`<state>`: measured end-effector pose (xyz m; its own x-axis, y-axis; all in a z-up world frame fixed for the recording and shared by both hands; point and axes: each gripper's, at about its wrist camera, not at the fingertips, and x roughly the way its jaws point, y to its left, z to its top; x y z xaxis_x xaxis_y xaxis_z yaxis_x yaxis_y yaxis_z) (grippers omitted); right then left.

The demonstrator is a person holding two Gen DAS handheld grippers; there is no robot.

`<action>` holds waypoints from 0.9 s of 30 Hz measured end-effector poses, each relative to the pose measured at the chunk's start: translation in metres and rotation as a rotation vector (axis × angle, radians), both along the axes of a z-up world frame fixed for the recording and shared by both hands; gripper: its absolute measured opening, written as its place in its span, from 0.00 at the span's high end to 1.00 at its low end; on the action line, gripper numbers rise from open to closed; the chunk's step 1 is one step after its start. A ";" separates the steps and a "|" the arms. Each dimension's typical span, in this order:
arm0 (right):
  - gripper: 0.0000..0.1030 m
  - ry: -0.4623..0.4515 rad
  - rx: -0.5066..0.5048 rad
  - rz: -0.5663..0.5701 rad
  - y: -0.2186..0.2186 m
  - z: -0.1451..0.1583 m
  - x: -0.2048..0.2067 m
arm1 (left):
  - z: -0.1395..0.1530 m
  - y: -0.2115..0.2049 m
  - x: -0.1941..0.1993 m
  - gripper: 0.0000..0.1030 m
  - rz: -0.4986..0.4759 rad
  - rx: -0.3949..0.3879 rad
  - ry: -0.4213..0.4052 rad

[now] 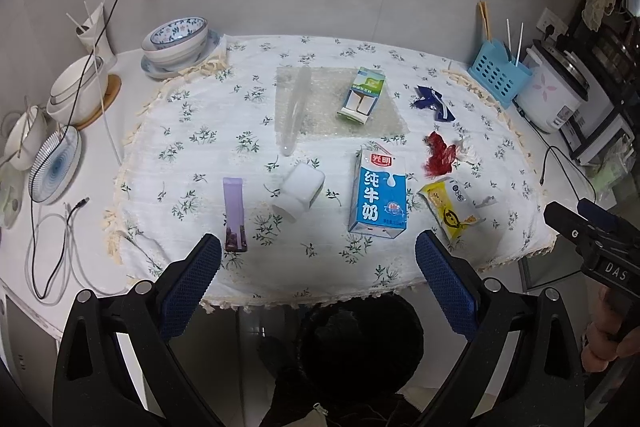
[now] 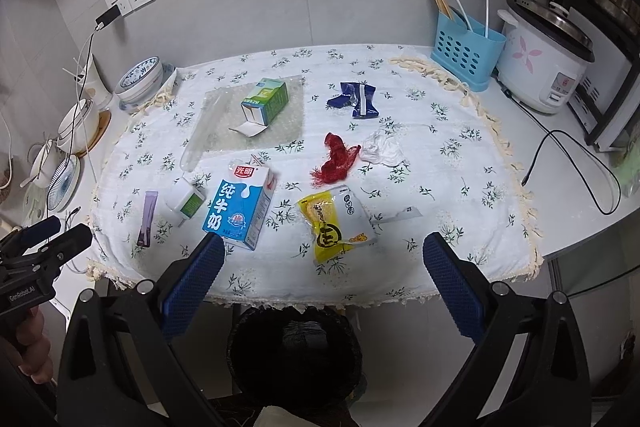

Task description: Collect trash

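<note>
A table with a white flowered cloth (image 2: 460,227) carries scattered rubbish; both grippers hang back off its near edge, above a dark bin (image 2: 296,355) that stands on the floor just below that edge, probably placed there so items can be dropped straight down.

The left gripper (image 1: 318,275) has its blue-padded jaws spread wide and holds nothing; the right gripper (image 2: 324,279) is likewise wide apart and empty; each also appears at the margin of the other's view, so they sit side by side, poised rather than reaching.

Near the front edge, roughly central, a blue and white milk carton (image 2: 240,207) lies on its side; just right of it rests a yellow snack wrapper (image 2: 336,223), the closest piece to the right gripper. Toward the front left corner lie a slim purple sachet (image 1: 235,215) and a small white bottle (image 1: 300,189) tipped over. Mid-table sit a crumpled red net (image 2: 336,163) touching a wad of clear plastic (image 2: 382,151); further back a dark blue wrapper (image 2: 356,99); and, toward the back left, an opened green carton (image 2: 266,103) on a sheet of bubble wrap (image 1: 320,107).

Off the cloth, stacked bowls (image 1: 176,41) crowd the left end; a blue utensil holder (image 2: 466,55) and rice cooker (image 2: 544,67) stand at the back right corner; these look like kitchenware, not rubbish.

Nothing appears collected yet.
</note>
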<state>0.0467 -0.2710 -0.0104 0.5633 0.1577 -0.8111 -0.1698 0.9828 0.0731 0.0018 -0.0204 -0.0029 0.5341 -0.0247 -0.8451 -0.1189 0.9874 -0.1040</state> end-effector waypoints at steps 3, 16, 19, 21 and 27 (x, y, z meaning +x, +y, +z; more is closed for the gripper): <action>0.07 0.003 -0.001 0.007 0.004 -0.003 0.004 | -0.002 0.002 0.005 0.08 -0.003 0.002 0.004; 0.07 0.104 -0.062 0.045 0.024 -0.070 0.055 | -0.063 0.024 0.058 0.10 -0.033 0.008 0.094; 0.07 0.137 -0.083 0.057 0.028 -0.087 0.068 | -0.080 0.028 0.070 0.12 -0.053 0.016 0.123; 0.07 0.157 -0.096 0.067 0.030 -0.098 0.076 | -0.090 0.030 0.078 0.12 -0.068 0.025 0.138; 0.09 0.243 -0.115 0.063 0.027 -0.124 0.098 | -0.122 0.033 0.105 0.16 -0.110 0.047 0.196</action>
<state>0.1448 -0.2439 -0.1348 0.3417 0.0854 -0.9359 -0.2219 0.9750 0.0080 0.1064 0.0130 -0.1251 0.3555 -0.0323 -0.9341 -0.0236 0.9988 -0.0435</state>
